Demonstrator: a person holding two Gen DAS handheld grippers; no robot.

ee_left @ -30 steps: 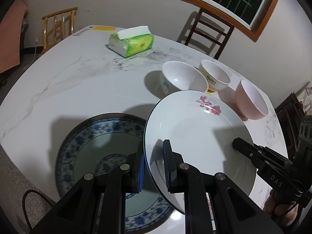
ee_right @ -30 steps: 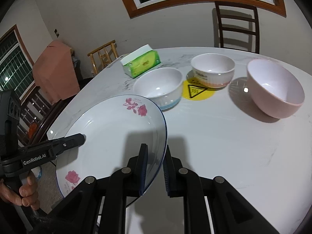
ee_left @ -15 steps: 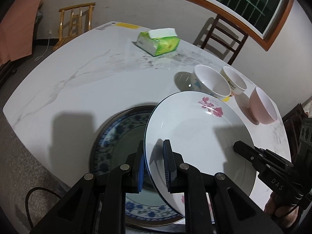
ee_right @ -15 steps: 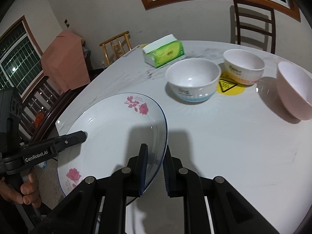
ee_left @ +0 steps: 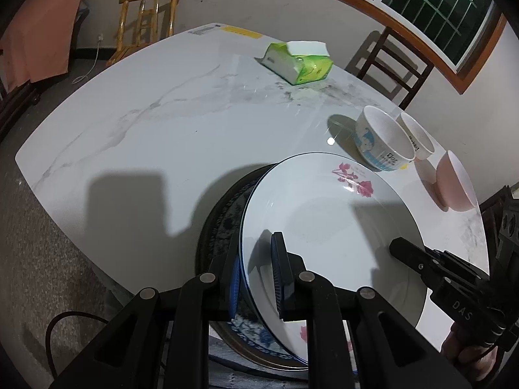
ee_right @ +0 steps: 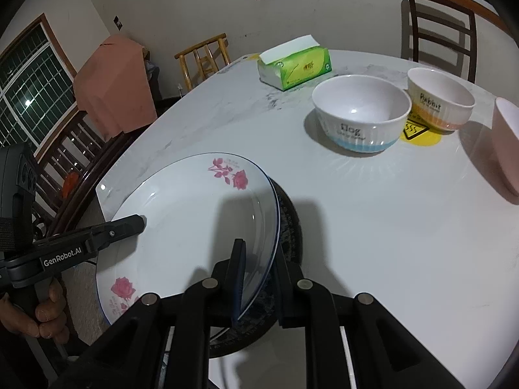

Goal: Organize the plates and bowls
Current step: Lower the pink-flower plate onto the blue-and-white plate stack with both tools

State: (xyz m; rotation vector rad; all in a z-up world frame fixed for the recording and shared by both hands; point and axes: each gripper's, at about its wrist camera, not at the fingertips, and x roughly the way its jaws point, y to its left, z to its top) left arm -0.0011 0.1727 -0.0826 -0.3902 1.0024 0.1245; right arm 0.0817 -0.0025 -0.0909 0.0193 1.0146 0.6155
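Observation:
A white plate with pink roses [ee_left: 331, 223] [ee_right: 194, 214] is held by both grippers over a dark blue-patterned plate [ee_left: 223, 227] [ee_right: 288, 223] on the white marble table [ee_left: 155, 123]. My left gripper [ee_left: 256, 278] is shut on the rose plate's left rim. My right gripper [ee_right: 256, 282] is shut on its right rim. Three bowls stand beyond: a white one with a blue band [ee_right: 360, 116] [ee_left: 382, 139], a white and orange one [ee_right: 438, 100] [ee_left: 418, 136], and a pink one [ee_right: 506, 142] [ee_left: 454, 181].
A green tissue pack [ee_left: 296, 60] [ee_right: 295, 63] lies at the far side of the table. Wooden chairs [ee_left: 146, 22] [ee_right: 441, 26] stand around it. The plates sit near the table's front edge [ee_left: 107, 269].
Both grippers have carried the rose plate back over the blue-patterned plate, which is now mostly covered. The bowls and tissue pack look farther away in both views.

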